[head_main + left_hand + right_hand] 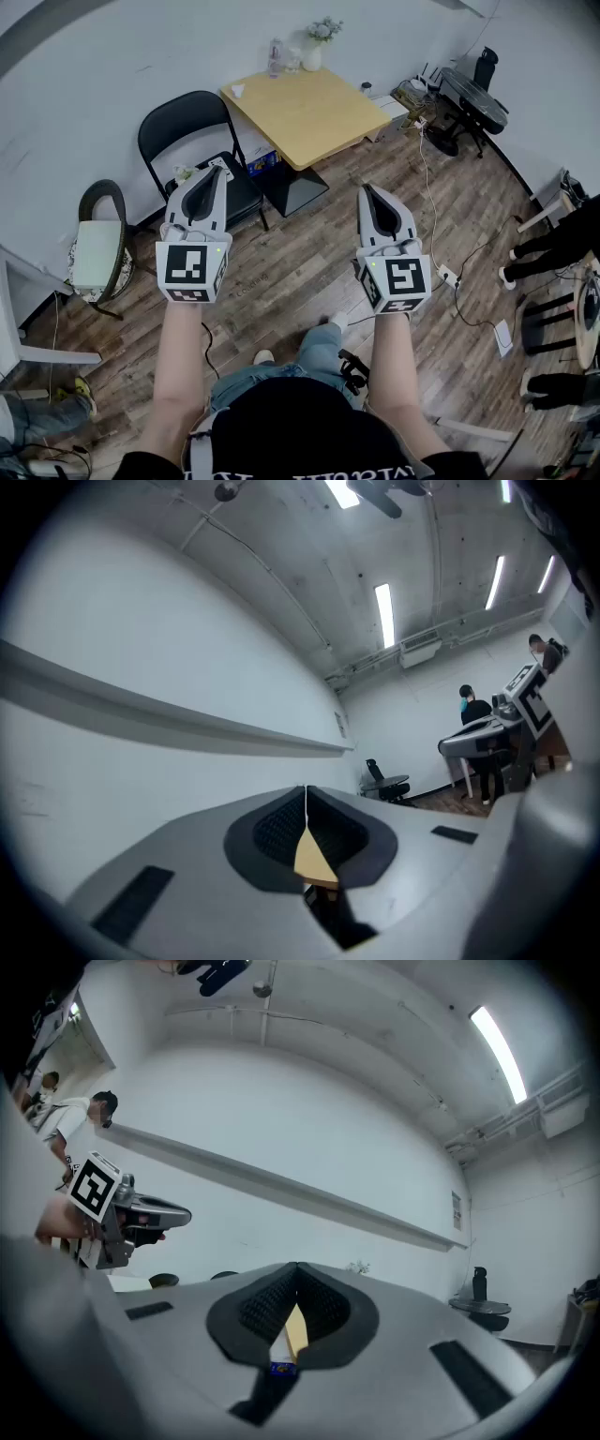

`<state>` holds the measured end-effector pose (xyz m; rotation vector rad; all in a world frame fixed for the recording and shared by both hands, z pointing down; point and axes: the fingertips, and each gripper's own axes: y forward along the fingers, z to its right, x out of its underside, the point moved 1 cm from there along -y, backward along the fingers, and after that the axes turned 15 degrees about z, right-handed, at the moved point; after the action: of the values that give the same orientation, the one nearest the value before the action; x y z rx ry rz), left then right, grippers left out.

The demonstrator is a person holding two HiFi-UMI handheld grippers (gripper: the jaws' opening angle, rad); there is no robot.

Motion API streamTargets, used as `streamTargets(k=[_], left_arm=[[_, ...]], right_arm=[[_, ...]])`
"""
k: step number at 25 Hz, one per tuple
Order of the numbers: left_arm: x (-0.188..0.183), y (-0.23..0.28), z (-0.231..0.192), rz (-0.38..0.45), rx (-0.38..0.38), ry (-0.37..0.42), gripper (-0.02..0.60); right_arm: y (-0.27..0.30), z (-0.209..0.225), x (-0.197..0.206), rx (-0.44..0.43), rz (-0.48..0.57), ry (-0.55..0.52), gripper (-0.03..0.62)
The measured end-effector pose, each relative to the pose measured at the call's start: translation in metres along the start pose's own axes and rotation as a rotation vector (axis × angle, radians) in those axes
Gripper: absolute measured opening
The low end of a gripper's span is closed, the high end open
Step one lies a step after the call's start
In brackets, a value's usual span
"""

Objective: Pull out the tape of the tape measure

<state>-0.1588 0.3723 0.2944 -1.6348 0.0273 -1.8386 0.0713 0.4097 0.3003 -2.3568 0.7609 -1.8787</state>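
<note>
Finding one: my left gripper (208,172) is clenched on nothing. In the left gripper view its black pads (281,832) meet along a single seam with no object between them. Finding two: my right gripper (367,188) is likewise pressed closed and empty, its pads (323,1307) touching along their whole length. Both are held out side by side in front of me, above the wooden floor (300,253), and they aim at the white wall (141,649) rather than down at any surface. Finding three: the tape measure appears in no view, so I cannot state its long axis or which hand is nearer to it. The only likely resting place in sight is the light wooden table (309,117), well ahead of both grippers and roughly between their lines of aim. A sliver of its top shows under each closed pair of jaws. It carries a vase (312,56) and a few small items by the wall (too small to identify). A black chair (187,127) stands left of it. Judgement: the task has not begun, and the tool must first be found.
</note>
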Motion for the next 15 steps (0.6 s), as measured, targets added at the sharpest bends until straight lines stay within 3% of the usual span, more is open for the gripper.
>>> streamTargets(k=[5, 11, 13, 14, 15], left_arm=[[0.003, -0.012, 0.001, -0.005, 0.01, 0.005, 0.012], [0.006, -0.019, -0.003, -0.012, 0.019, -0.056, 0.015], [0.01, -0.018, -0.005, -0.038, 0.02, -0.069, 0.072], [0.013, -0.018, -0.007, -0.054, 0.02, -0.076, 0.119], [0.016, -0.018, -0.008, -0.069, 0.019, -0.085, 0.156]], right_arm=[[-0.005, -0.01, -0.001, 0.008, 0.008, 0.015, 0.015], [-0.007, -0.02, -0.001, 0.016, 0.013, 0.098, 0.017], [-0.005, -0.021, -0.001, 0.017, 0.003, 0.129, 0.024], [-0.003, -0.022, 0.0, 0.015, -0.009, 0.14, 0.057], [-0.002, -0.023, 0.001, 0.012, -0.02, 0.147, 0.152]])
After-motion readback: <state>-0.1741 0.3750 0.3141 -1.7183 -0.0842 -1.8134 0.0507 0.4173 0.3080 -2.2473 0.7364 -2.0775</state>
